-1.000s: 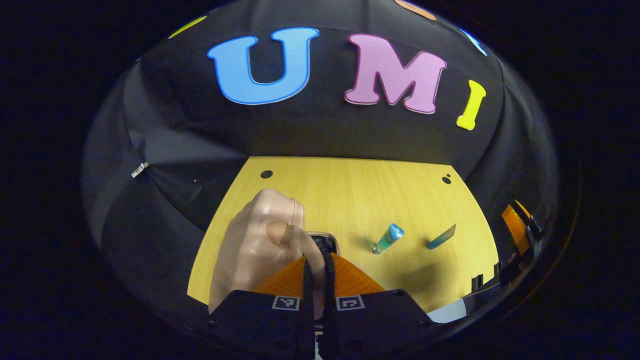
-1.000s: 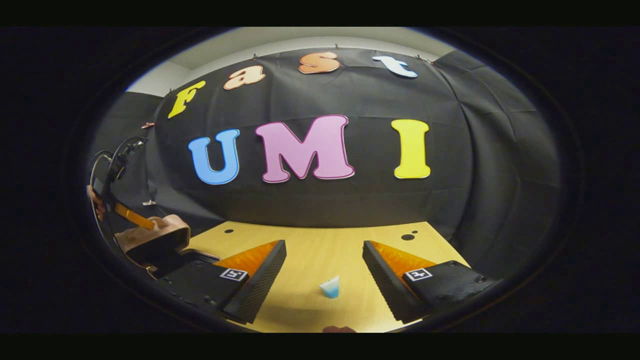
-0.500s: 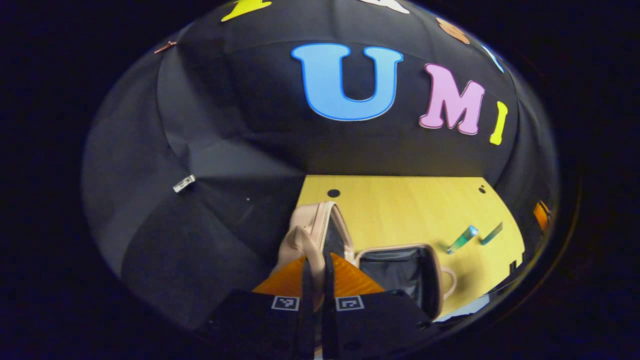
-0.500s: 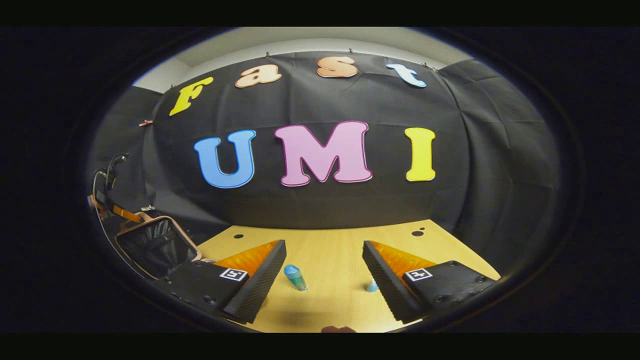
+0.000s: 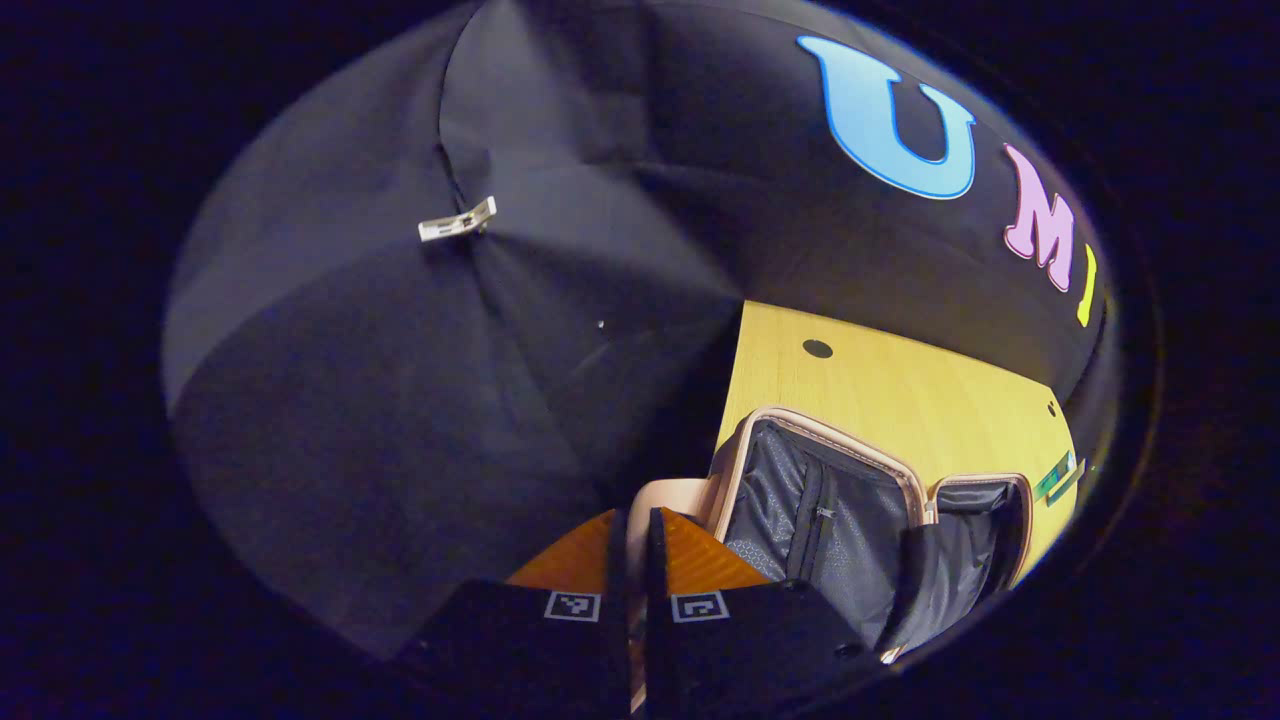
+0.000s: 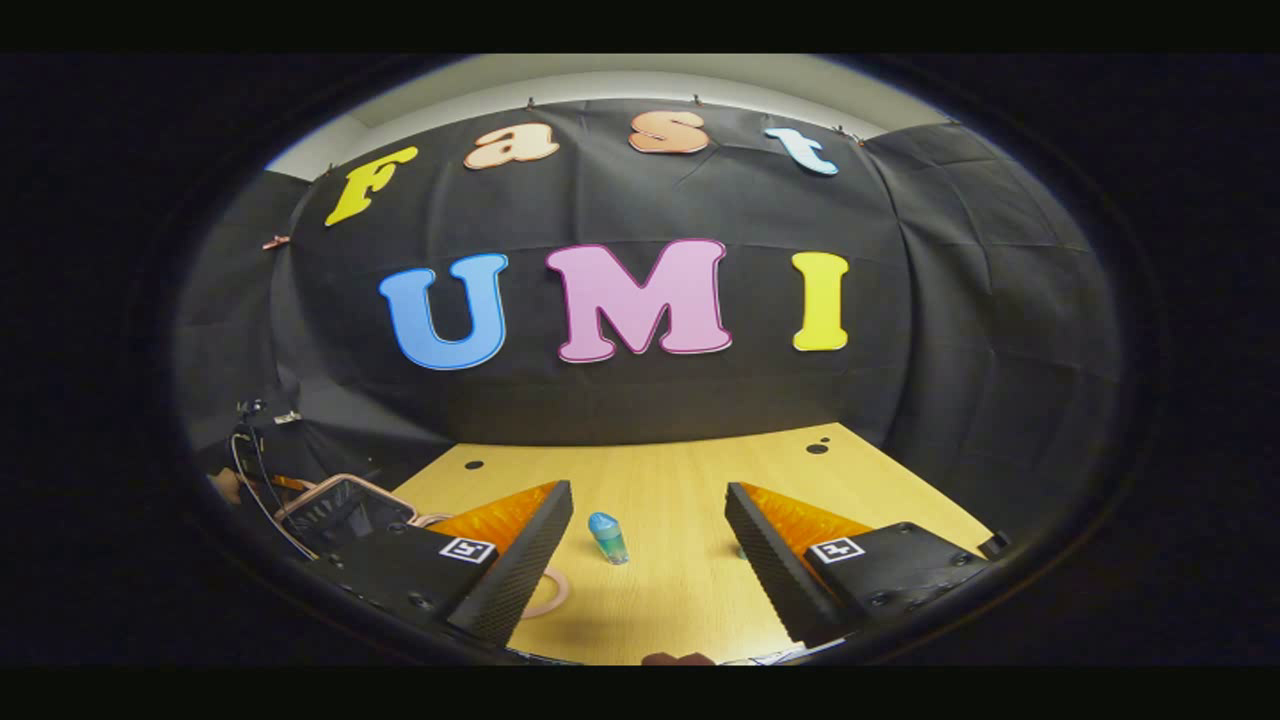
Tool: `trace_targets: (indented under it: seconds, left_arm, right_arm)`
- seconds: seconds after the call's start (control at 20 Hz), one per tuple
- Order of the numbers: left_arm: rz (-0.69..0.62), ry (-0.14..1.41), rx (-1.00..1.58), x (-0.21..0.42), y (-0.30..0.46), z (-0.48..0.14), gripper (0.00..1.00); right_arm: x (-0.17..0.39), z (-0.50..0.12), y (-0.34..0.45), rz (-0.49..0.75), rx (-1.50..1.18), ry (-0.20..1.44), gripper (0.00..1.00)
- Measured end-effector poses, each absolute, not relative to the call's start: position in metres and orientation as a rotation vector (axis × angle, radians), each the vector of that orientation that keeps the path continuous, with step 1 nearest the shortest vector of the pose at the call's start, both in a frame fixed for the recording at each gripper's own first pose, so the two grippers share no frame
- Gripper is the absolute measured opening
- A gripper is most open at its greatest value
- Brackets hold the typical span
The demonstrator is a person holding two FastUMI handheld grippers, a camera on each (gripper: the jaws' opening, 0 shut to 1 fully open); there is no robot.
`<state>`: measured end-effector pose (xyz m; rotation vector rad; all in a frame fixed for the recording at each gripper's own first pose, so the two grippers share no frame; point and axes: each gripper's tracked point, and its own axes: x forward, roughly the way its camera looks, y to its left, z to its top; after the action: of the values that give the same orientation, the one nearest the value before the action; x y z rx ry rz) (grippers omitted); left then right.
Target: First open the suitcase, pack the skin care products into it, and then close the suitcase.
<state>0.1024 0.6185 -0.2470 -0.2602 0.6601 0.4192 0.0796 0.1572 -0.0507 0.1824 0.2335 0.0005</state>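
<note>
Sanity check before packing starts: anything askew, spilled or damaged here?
Nothing stands out. The pink hard-shell suitcase lies open on the wooden table, dark lining intact. The small blue-capped bottle stands upright, unspilled. The left gripper is shut on the lid's rim; the right gripper is open.

Wooden table [image 6: 690,600] carries open suitcase [image 5: 830,510], teal bottle [image 6: 607,537] (upright).

The suitcase [image 5: 860,500] is found lying open on the table [image 5: 900,385], near the table's left edge, with the lid [image 5: 800,500] raised on the left and the base [image 5: 975,540] to the right. In the right gripper view, a bottle [image 6: 607,537] is seen standing on the table, right of the suitcase.
</note>
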Motion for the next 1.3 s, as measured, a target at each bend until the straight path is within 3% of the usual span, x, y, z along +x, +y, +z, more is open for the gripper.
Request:
trace_targets:
  seconds: [0.3,0.5,0.55,0.6,0.8,1.05,1.3]
  left_arm:
    - [0.449,0.687,-0.308,0.093,0.623,-0.309,0.13]
    - [0.496,0.707,-0.287,0.079,0.633,-0.308,0.24]
    - [0.508,0.674,-0.280,0.079,0.636,-0.299,0.32]
    - [0.502,0.635,-0.281,0.081,0.633,-0.290,0.52]
    - [0.474,0.561,-0.211,0.074,0.602,-0.239,0.96]
    - [0.371,0.379,0.015,0.093,0.536,-0.142,0.96]
    - [0.130,0.272,-0.037,0.126,0.395,-0.094,0.96]
  right_arm:
    - [0.066,-0.049,0.147,-0.033,0.156,0.263,0.98]
    - [0.066,-0.056,0.152,-0.023,0.157,0.274,0.98]
    - [0.068,-0.054,0.154,-0.017,0.157,0.267,0.98]
    - [0.069,-0.053,0.155,-0.013,0.153,0.259,0.98]
    - [0.071,-0.061,0.155,-0.002,0.162,0.256,0.97]
    - [0.071,-0.079,0.144,-0.016,0.158,0.273,0.98]
    - [0.076,-0.095,0.122,-0.043,0.128,0.265,0.98]
